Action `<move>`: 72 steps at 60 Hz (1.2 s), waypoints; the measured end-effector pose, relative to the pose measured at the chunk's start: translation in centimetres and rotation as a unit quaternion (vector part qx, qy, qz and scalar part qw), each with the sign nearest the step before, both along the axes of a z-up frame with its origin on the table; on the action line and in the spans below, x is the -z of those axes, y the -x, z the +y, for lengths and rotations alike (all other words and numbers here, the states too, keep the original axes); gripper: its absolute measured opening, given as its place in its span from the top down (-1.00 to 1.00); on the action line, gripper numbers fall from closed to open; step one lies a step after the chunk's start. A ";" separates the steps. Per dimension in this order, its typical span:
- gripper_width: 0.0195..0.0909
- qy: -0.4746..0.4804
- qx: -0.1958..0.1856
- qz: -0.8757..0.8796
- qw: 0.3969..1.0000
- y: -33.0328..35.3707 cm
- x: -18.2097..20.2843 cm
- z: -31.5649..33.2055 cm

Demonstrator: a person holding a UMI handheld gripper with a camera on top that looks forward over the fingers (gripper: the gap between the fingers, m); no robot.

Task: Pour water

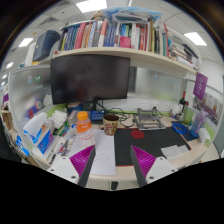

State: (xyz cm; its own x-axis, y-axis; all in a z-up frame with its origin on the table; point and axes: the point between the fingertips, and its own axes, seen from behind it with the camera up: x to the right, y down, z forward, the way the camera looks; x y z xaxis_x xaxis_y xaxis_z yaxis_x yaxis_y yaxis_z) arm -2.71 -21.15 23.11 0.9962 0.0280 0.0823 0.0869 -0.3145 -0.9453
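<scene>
Gripper (113, 160) hangs above cluttered desk (150, 140), fingers spread, holding nothing. Mug (111, 125) stands upright far ahead, almost dead centre beyond fingertips, below monitor (90, 78). Reach forward likely next.

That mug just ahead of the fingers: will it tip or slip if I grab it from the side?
The mug looks squat and wide, so it probably resists tipping. It seems hard and glazed, so likely rigid but possibly slick against the pads. Whether it holds liquid cannot be seen; treat it as possibly heavy. The gripper is open, short of it.
</scene>
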 end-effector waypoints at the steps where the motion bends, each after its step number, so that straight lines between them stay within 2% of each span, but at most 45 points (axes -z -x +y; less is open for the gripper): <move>1: -0.44 0.004 -0.005 0.000 1.000 1.0 0.7 0.6; 7: -0.45 0.017 -0.027 -0.009 0.999 5.6 3.4 3.5; 14: -0.46 -0.016 -0.038 -0.008 0.999 9.4 4.0 7.2; 21: -0.53 -0.035 -0.029 0.015 0.999 11.0 5.2 10.4; 33: -0.53 -0.054 -0.012 0.016 0.998 11.5 7.1 15.0; 40: -0.66 -0.065 -0.013 0.014 0.998 11.9 7.9 17.3; 45: -0.51 -0.082 -0.012 0.011 0.997 12.0 7.7 18.5; 47: -0.35 -0.092 -0.011 0.006 0.996 12.0 7.4 18.8; 49: -0.10 -0.103 -0.009 -0.001 0.995 11.8 7.0 19.1; 63: 0.37 -0.110 0.009 0.034 0.993 11.2 6.8 19.6; 68: 0.42 -0.115 -0.026 0.049 0.992 12.3 6.8 19.7; 72: 0.44 -0.109 -0.038 0.042 0.992 12.4 6.8 19.7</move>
